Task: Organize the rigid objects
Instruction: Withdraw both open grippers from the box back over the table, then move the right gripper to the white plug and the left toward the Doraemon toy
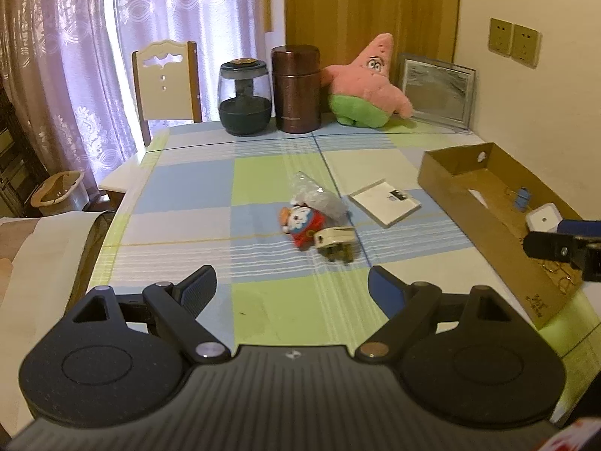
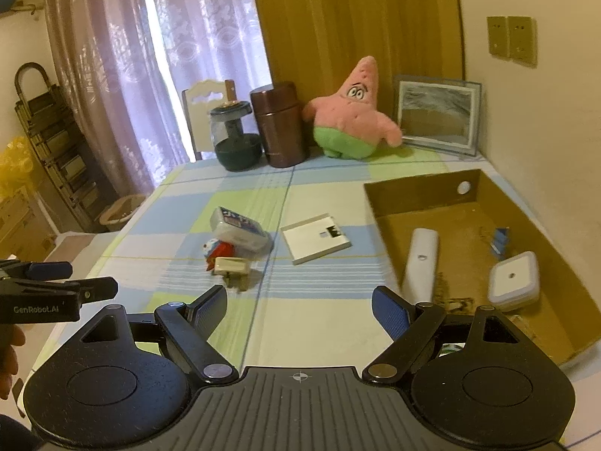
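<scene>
We hold the left gripper and right gripper wide open and empty, near the table's front edge. The cream wall plug lies mid-table, touching the small red plush toy and a plastic packet; a careless pinch could drag those along. The cardboard box sits right, its near wall a snag; bare cloth lies between.
</scene>
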`<state>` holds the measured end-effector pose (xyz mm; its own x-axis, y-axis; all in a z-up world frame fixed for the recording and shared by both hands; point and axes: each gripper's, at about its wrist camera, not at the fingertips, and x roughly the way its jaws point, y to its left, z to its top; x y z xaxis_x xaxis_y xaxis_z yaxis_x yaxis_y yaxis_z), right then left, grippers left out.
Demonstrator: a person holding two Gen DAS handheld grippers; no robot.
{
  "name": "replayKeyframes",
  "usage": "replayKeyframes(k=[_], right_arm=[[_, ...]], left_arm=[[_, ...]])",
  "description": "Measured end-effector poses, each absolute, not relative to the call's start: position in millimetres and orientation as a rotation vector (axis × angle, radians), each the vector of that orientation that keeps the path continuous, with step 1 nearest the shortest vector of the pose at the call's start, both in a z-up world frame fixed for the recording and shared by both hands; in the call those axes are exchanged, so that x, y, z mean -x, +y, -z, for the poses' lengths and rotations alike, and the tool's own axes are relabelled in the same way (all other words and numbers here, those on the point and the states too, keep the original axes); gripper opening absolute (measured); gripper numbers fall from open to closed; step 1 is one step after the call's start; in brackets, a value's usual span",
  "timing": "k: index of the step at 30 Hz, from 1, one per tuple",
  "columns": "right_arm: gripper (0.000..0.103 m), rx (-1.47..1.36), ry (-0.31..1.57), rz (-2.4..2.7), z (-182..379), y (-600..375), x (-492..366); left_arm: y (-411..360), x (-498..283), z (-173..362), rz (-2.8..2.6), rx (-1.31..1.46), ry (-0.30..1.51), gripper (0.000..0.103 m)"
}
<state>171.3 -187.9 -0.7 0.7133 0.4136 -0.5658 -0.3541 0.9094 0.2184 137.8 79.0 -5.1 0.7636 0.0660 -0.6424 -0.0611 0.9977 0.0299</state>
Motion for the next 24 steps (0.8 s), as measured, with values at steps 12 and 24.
replayKeyframes(k=[12,24], right_arm=[[0.082,-0.078,0.632,-0.472,23,-143,-201],[0.081,-0.045,0.668,-0.512,68,-101,-243]], left_arm=[[110,-171,26,-0.089,-0.028,0.711,0.085],[133,-208,61,-0.065,0.009,0.742,0.085]])
